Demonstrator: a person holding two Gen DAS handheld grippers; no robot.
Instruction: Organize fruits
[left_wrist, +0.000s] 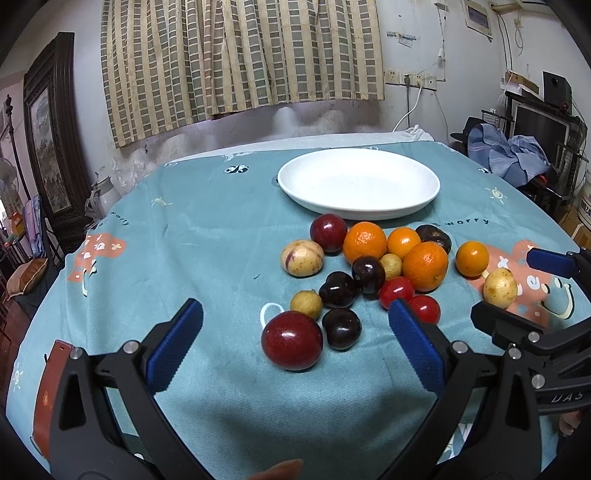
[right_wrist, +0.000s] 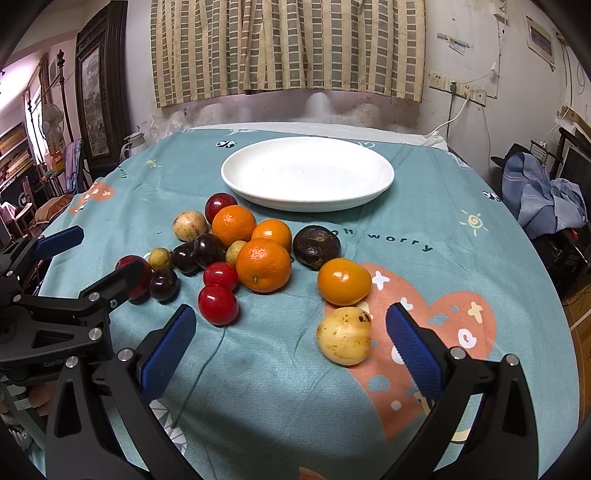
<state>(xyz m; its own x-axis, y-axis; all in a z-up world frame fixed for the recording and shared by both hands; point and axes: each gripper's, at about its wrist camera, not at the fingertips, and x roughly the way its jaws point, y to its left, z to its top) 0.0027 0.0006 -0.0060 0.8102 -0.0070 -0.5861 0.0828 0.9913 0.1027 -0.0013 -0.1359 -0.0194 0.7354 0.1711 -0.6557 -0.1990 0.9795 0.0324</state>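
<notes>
A white plate lies empty at the far side of the teal tablecloth. In front of it is a loose pile of fruit: oranges, dark plums, red plums and pale yellow fruits. My left gripper is open, its fingers either side of a big red plum and a dark plum. My right gripper is open and empty, with a yellow fruit just inside its right finger. Each gripper shows in the other's view.
The round table's edge curves down at left and right. A framed picture and clutter stand at the left. A pile of blue clothes and shelves stand at the right. A curtain hangs on the back wall.
</notes>
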